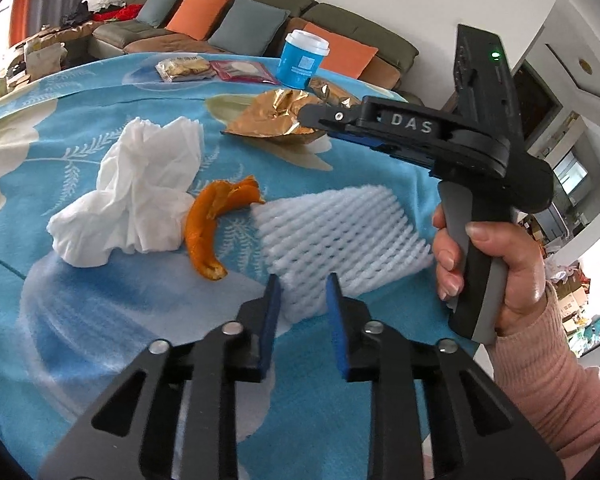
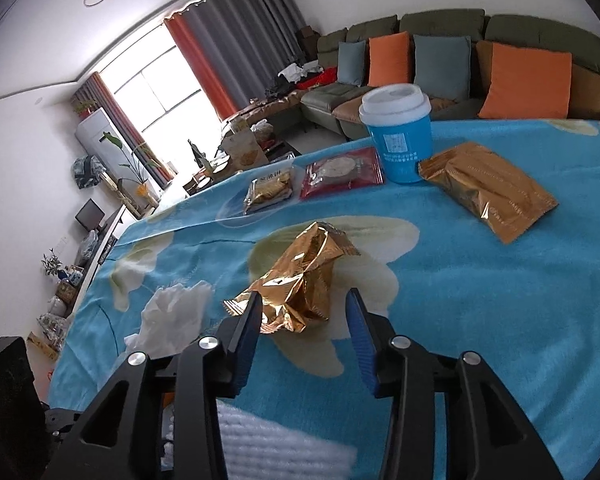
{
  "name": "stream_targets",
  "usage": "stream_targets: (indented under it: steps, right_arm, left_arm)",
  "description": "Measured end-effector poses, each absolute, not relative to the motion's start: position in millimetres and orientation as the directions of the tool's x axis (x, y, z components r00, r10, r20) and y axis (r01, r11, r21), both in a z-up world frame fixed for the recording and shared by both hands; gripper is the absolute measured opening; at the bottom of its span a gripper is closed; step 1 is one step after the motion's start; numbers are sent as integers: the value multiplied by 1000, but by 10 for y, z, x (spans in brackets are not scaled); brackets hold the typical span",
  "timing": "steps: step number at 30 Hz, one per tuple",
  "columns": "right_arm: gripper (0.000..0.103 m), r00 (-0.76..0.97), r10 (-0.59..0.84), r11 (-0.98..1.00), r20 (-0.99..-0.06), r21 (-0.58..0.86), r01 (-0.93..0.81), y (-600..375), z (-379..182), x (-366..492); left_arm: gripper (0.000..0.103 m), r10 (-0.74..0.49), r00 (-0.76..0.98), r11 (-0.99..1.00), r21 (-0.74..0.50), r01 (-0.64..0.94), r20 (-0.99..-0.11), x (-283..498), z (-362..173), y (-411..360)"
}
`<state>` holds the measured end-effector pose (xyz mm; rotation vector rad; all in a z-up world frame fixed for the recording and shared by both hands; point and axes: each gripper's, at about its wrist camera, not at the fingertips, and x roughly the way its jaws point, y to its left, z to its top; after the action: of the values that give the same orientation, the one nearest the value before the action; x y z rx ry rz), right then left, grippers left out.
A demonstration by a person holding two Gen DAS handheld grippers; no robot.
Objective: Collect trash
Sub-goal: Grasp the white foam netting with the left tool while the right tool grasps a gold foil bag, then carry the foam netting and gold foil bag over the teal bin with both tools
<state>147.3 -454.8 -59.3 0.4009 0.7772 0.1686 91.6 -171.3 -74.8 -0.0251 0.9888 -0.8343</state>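
A green sofa point(image 2: 440, 28) with orange cushions point(image 2: 526, 80) stands behind grey curtains point(image 2: 240, 36).

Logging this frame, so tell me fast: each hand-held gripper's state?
Left hand-held gripper: open, holding nothing.
Right hand-held gripper: open around crumpled gold foil wrapper, not gripping.

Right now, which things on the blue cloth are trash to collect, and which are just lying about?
Trash to collect:
crumpled gold wrapper, between the open right claw fingers
crumpled tissue
orange peel
white foam net, ahead of the open left claw

Probably just lying about:
lidded blue cup
sealed gold packet
red packet
biscuit packet
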Motion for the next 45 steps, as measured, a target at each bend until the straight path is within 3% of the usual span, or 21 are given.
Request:
stream_targets:
  steps: [3, 5, 26, 45]
  right_arm:
    - [20, 694, 311, 903, -649, 430, -2, -4566, -642, 1491]
    - [18, 693, 321, 897, -646, 443, -2, -4582, -658, 1480]
    - [17, 747, 397, 851, -533, 520, -81, -4515, -356, 1145]
    - [17, 671, 559, 807, -487, 507, -304, -3559, -106, 1188]
  left_arm:
    - [12, -635, 281, 696, -376, 612, -720, 907, -730, -1693]
    - [7, -636, 286, 695, -372, 615, -716, 893, -710, -1677]
    - [6, -697, 373, 668, -365, 649, -613, 582, -342, -1039]
    - [6, -588, 579, 807, -356, 472, -565, 342, -200, 277]
